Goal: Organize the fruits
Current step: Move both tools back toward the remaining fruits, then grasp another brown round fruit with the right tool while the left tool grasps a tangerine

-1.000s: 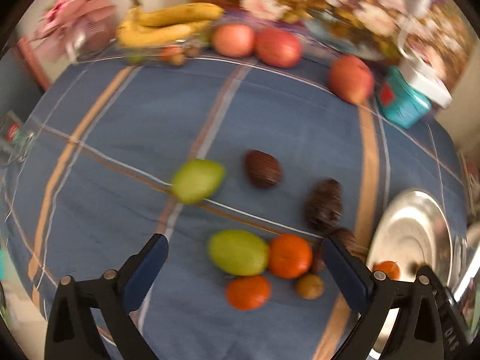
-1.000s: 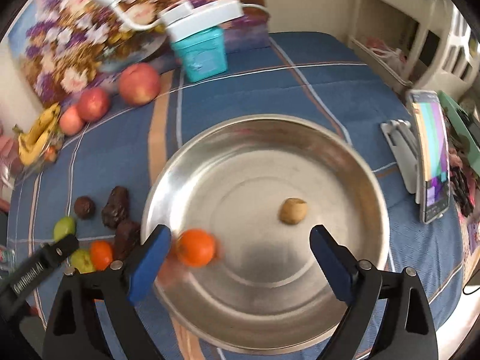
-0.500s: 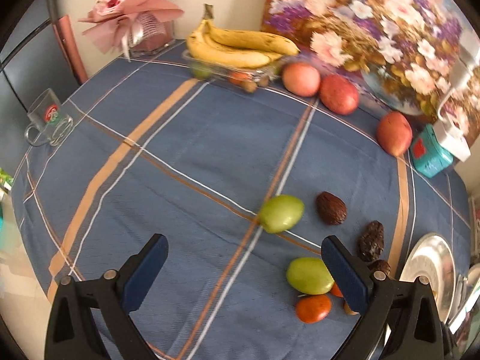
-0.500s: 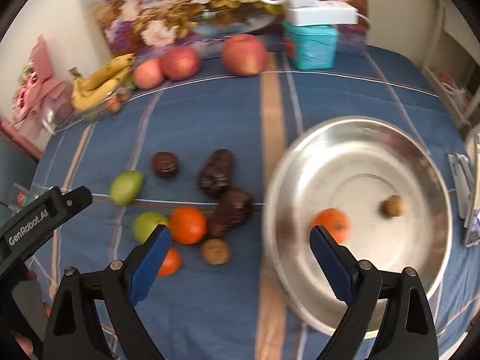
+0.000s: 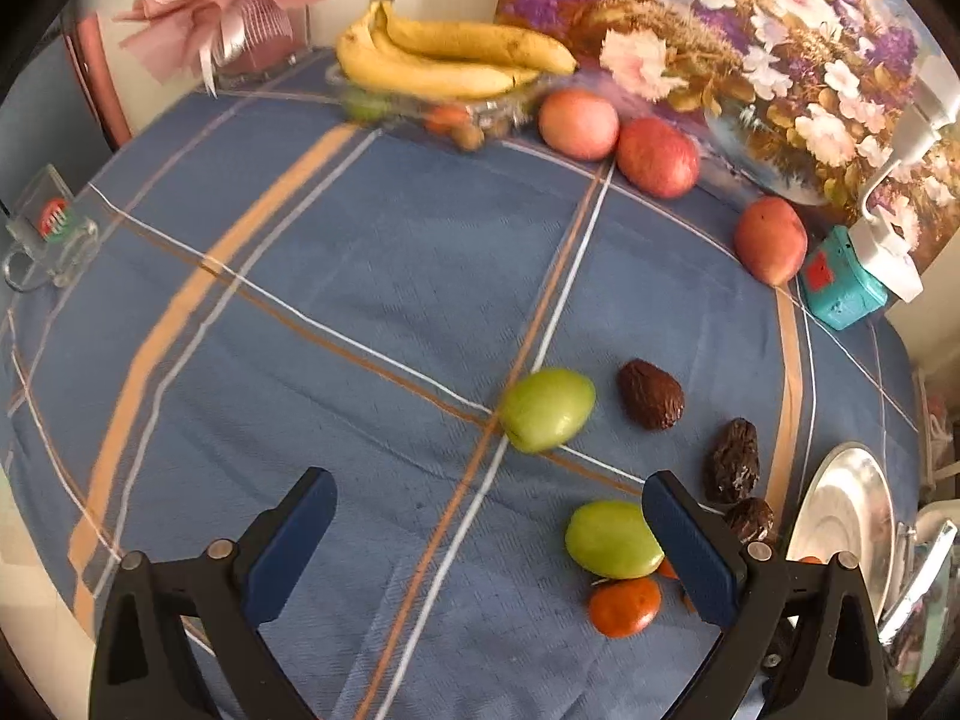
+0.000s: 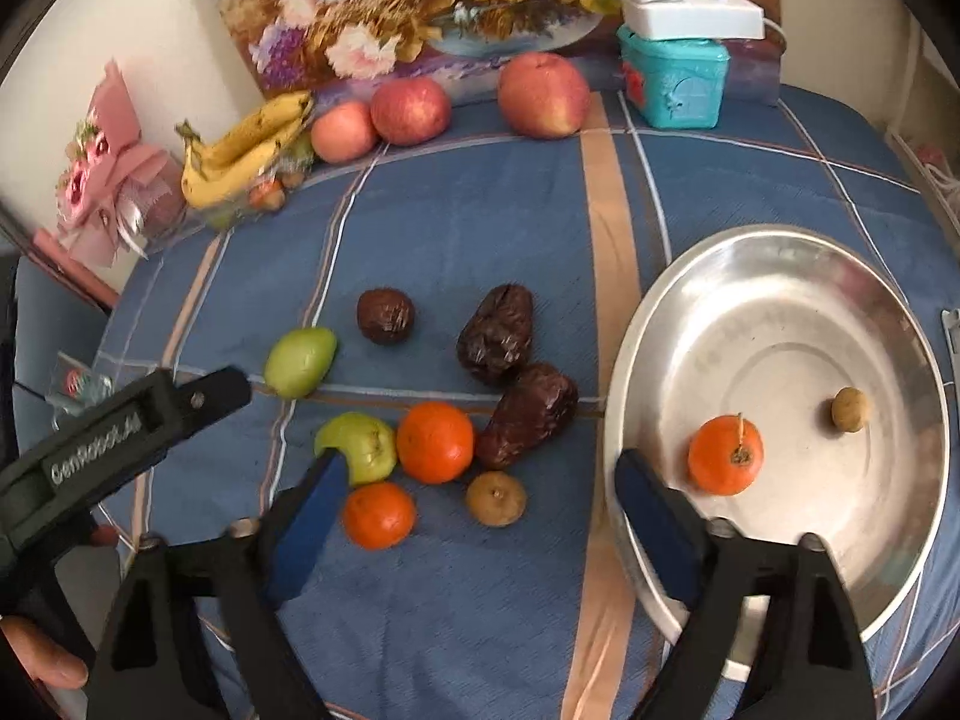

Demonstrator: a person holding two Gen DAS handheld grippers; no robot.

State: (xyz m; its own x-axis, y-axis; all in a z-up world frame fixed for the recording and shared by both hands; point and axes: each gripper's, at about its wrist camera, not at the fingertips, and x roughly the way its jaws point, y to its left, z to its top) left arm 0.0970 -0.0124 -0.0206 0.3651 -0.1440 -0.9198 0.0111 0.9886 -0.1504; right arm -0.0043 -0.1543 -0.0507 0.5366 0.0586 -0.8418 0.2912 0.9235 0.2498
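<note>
The right gripper [image 6: 480, 501] hangs over the blue striped tablecloth [image 6: 480, 228] with its blue fingers spread wide and nothing between them. Just ahead of it lie a small orange [image 6: 378, 515] and a brown round fruit [image 6: 497, 498], then a larger orange [image 6: 435, 442] touching a green fruit [image 6: 360, 446] on one side and a dark wrinkled date [image 6: 528, 416] on the other. Farther out sit a second date [image 6: 497, 333], a round dark fruit [image 6: 385, 316] and another green fruit [image 6: 300, 361]. To the right, the steel plate [image 6: 780, 276] holds one orange with a stem [image 6: 725, 454] and a small tan fruit [image 6: 849, 410].

The left gripper [image 5: 489, 546] is also spread apart and empty, above bare cloth. Bananas [image 6: 246, 150] and three apples [image 6: 543, 95] rest along the far edge, by a floral painting [image 6: 420, 0]
</note>
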